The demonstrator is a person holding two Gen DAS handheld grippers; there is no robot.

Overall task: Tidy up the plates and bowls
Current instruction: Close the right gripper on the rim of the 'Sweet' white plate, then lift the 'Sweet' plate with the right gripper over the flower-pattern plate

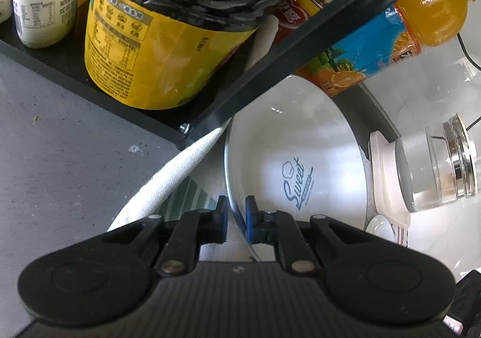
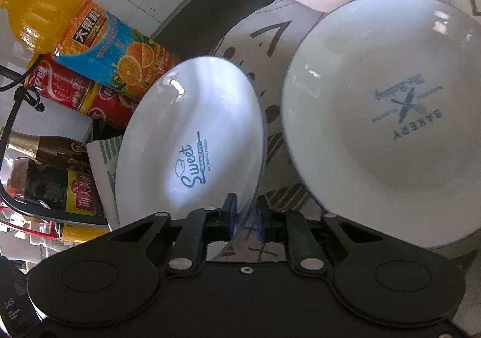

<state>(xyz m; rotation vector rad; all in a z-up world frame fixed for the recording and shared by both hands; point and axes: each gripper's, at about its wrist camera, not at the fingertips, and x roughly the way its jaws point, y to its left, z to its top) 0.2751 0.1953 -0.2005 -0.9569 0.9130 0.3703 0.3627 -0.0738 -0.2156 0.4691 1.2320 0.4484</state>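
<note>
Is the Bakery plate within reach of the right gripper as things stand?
Probably not yet: the right gripper is shut on the Sweet plate. The Bakery plate lies close beside it, uncovered.

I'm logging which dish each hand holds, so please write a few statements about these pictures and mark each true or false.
1. The left gripper has its jaws around the rim of the Sweet plate. True.
2. The right gripper holds nothing. False: its jaws grip the same plate's rim.
3. The Bakery bowl lies right of that plate in the right wrist view. True.
4. The orange juice bottle stands upright. False: it lies on its side above the red cans.
</note>
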